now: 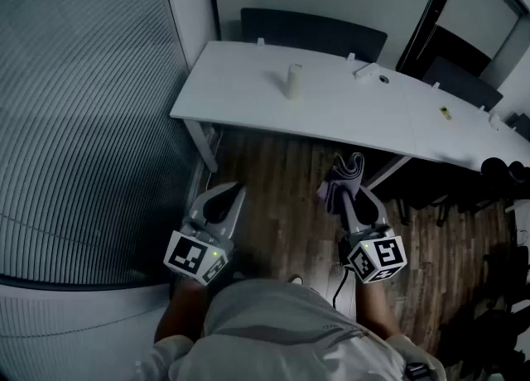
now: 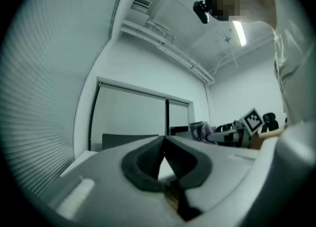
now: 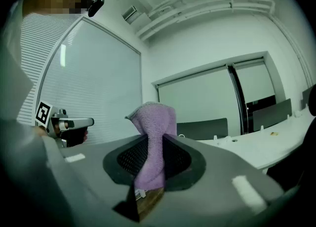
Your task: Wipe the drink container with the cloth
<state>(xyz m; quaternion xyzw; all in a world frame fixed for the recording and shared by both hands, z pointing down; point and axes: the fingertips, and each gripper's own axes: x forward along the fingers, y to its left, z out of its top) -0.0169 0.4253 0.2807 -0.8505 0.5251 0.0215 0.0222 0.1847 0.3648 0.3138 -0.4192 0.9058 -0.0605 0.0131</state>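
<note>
A small pale drink container (image 1: 293,81) stands upright on the white table (image 1: 240,89), far ahead of both grippers. My right gripper (image 1: 348,187) is held low over the wooden floor, shut on a purple cloth (image 1: 344,174) that sticks up between its jaws. In the right gripper view the cloth (image 3: 153,142) is pinched between the dark pads (image 3: 126,159). My left gripper (image 1: 229,199) hangs at the left, shut with nothing in it; its tips meet in the left gripper view (image 2: 163,144). The container does not show in either gripper view.
A dark chair (image 1: 315,33) stands behind the table. Small white items (image 1: 368,71) and a tiny yellow one (image 1: 445,113) lie on the table's right part. A ribbed blind wall (image 1: 74,106) runs along the left. Dark chairs (image 1: 497,172) crowd the right.
</note>
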